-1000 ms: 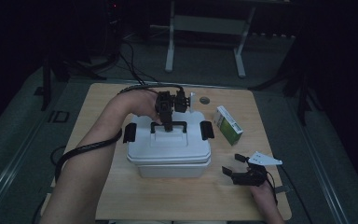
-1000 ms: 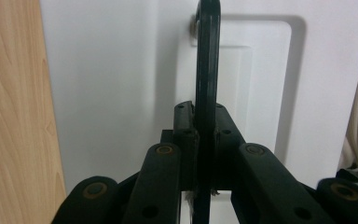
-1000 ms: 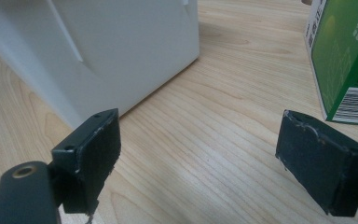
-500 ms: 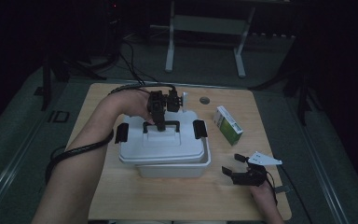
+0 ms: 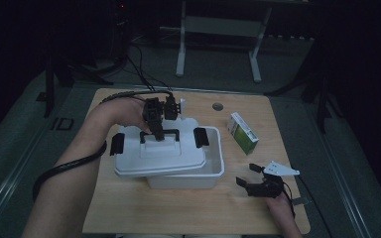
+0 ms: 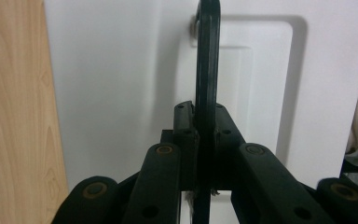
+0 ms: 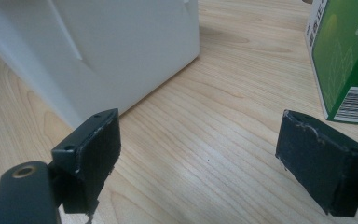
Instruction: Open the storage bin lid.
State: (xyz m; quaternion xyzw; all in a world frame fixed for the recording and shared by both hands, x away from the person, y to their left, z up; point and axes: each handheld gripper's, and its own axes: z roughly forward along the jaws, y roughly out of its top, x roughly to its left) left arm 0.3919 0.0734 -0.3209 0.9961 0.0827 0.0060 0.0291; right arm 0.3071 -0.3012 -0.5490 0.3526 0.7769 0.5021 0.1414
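While lifted by its handle point(image 6: 208, 70), lid point(image 5: 158, 154) lies left-right.

Pale wooden table point(image 5: 178, 213), rounded at the corners, with a small dark round inset point(image 5: 218, 106) near the far edge. Resting on it: a white plastic bin point(image 5: 213, 171), just beyond and to the left of the right gripper point(image 5: 250, 177), and a green-and-white carton point(image 5: 242, 132) standing past that gripper, apart from the bin's right end. Bare wood grain between bin wall point(image 7: 121, 51) and carton point(image 7: 342, 60) in the right gripper view, and a strip of the same wood point(image 6: 14, 93) beside the white plastic in the left gripper view.
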